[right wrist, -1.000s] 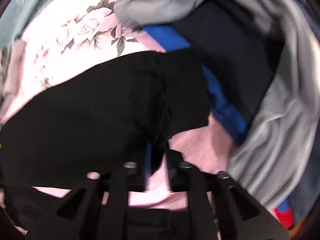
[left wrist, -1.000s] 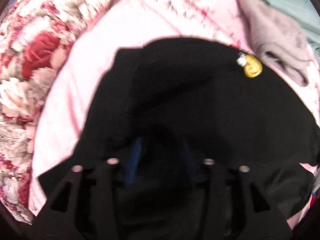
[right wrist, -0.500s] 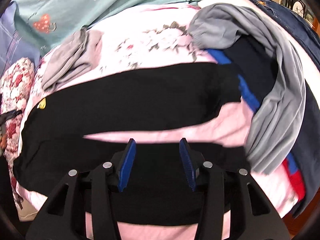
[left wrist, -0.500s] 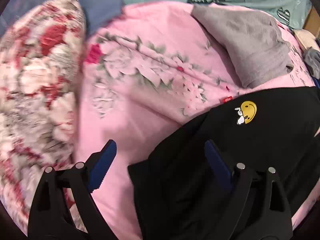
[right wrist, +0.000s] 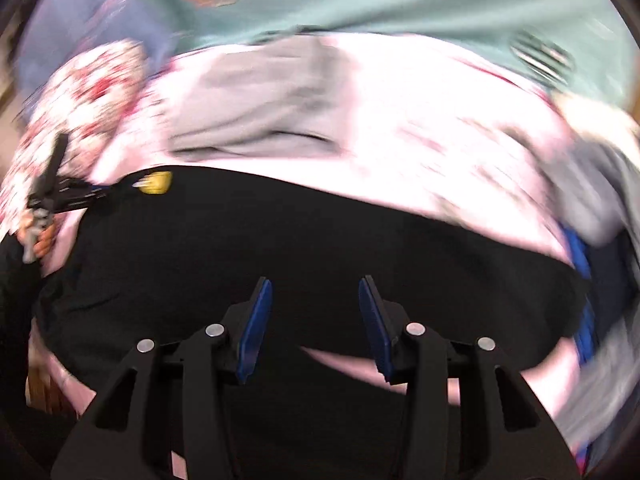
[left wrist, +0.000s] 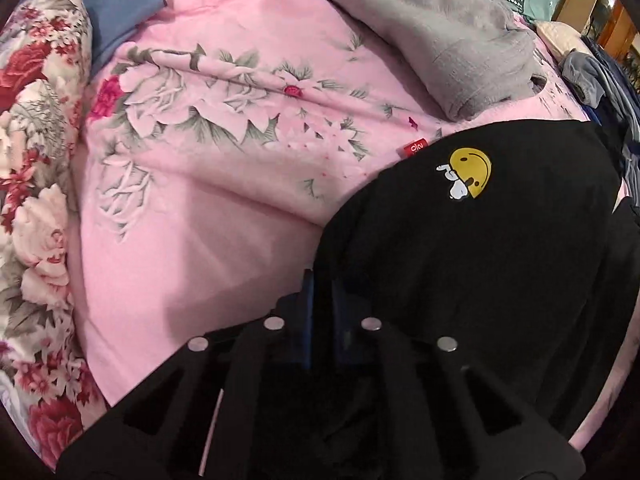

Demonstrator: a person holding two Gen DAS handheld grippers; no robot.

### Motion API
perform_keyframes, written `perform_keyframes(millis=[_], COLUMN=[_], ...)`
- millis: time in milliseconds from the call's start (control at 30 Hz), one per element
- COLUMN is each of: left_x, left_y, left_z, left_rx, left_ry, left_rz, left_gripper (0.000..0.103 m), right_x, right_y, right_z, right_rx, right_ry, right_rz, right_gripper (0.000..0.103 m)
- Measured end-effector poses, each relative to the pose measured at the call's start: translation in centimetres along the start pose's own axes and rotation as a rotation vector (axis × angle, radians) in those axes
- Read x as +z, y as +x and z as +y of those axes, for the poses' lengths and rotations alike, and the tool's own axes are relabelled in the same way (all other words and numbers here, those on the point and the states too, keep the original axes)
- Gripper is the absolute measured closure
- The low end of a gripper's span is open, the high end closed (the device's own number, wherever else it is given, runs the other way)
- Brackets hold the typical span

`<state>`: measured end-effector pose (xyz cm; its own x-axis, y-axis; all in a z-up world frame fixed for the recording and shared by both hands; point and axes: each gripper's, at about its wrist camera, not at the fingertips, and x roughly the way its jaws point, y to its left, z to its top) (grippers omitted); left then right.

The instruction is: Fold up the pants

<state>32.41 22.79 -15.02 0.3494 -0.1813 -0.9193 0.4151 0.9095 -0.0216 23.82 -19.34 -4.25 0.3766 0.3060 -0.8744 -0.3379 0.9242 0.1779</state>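
Pants (left wrist: 480, 264), black, lie flat on pink bedspread (left wrist: 208, 216). Left tool (left wrist: 320, 292) just closed, pinching pants edge; thin grip may slip. Right tool (right wrist: 316, 312) spread above pants, empty; blur risks misplaced grab.

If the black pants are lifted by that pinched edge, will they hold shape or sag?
Probably sag: the black pants lie limp and creased on the pink bedsheet. Pinched at one edge by the left hand-held gripper, the rest would likely drape and drag. They look thin, so probably light.
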Motion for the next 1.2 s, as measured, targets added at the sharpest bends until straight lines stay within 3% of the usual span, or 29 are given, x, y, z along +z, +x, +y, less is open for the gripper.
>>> perform_keyframes(millis=[33,133,300,400,567,633,667,733,767,800,900,1000,1200], left_x=[-0.2,-1.0,-2.0,-1.9,-2.5,-2.7,-2.7,-2.7,-2.6,-2.5,-2.0,-1.1,0.5], left_y=[-0.2,-1.2,-2.7,-3.1,-3.5,-3.4,-3.2,-2.9,-2.8,-2.7,-1.9,-0.4,0.0], left_z=[-0.2,-0.7,-1.2,-1.2,-1.3,-1.5,-1.5,-1.5,-1.4,-1.4,-1.0,-0.5,1.3], left_rx=[0.000,0.003,-0.002,-0.002,-0.008,-0.009,-0.009,-0.003,0.001,0.006,0.043,0.136,0.126], left_ry=[-0.005,-0.018,-0.018,-0.005,0.014,0.021,0.024,0.026,0.026,0.025,0.020,0.012,-0.079], left_rz=[-0.011,-0.050,-0.073,-0.077,-0.077,-0.074,-0.070,-0.061,-0.056,-0.053,-0.033,-0.019,-0.029], left_gripper=[0.097,0.098,0.099,0.099,0.099,0.099,0.099,0.099,0.099,0.099,0.099,0.099,0.099], right_x=[2.0,6.0,10.6,11.7,12.7,12.7,12.7,12.6,12.4,12.2,11.7,11.9,12.0], right_y=[1.9,6.4,13.6,15.8,17.7,18.7,18.8,18.7,18.5,18.1,16.3,16.6,18.6], right_z=[1.6,5.2,8.4,9.7,11.4,11.5,11.6,11.9,12.1,12.5,13.6,13.6,13.5], right_rx=[0.062,0.118,0.178,0.204,0.154,0.169,0.179,0.187,0.221,0.263,0.244,0.174,0.090], right_ry=[-0.088,-0.279,-0.401,-0.449,-0.549,-0.577,-0.589,-0.598,-0.597,-0.608,-0.652,-0.631,-0.564], right_rz=[0.023,0.086,0.225,0.256,0.256,0.304,0.308,0.303,0.309,0.317,0.233,0.197,0.198], right_gripper=[0.056,0.056,0.056,0.056,0.056,0.051,0.045,0.043,0.062,0.100,0.101,0.101,0.101])
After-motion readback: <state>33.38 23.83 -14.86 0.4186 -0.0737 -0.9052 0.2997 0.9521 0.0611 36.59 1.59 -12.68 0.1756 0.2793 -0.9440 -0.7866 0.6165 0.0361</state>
